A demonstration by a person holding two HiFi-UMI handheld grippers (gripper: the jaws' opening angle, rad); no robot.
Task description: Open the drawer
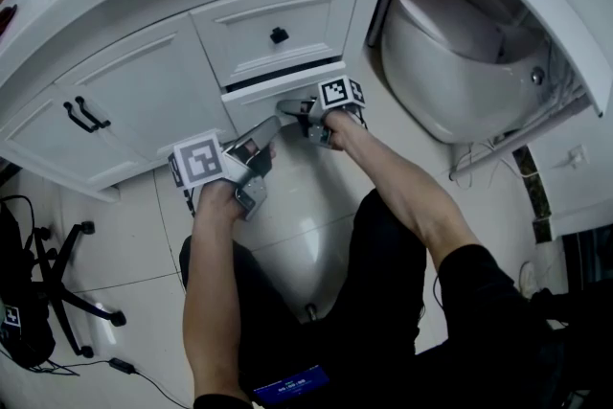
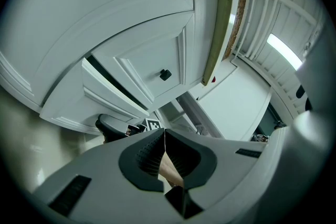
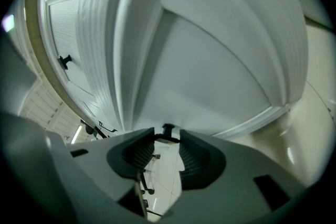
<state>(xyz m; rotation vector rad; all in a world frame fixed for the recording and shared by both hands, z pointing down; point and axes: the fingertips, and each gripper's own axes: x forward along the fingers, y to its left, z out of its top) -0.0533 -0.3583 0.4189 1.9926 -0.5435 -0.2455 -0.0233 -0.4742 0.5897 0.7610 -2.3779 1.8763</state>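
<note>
The white vanity's lower drawer (image 1: pixel 263 97) stands pulled out a little, with a dark gap above its front. My right gripper (image 1: pixel 293 108) reaches its front, and in the right gripper view the jaws (image 3: pixel 167 138) close on the small black drawer knob (image 3: pixel 168 130). The upper drawer (image 1: pixel 287 19) with its own black knob (image 1: pixel 279 35) stays flush. My left gripper (image 1: pixel 268 131) hangs lower left, away from the drawer, its jaws (image 2: pixel 164 134) shut with nothing between them. The left gripper view shows the protruding drawer (image 2: pixel 100 97) and the right gripper (image 2: pixel 113 126) below it.
A white toilet (image 1: pixel 460 62) stands close on the right of the vanity. Cabinet doors with two black bar handles (image 1: pixel 84 115) lie to the left. An office chair base (image 1: pixel 67 292) sits on the tiled floor at the lower left. The person's dark-clad legs fill the bottom centre.
</note>
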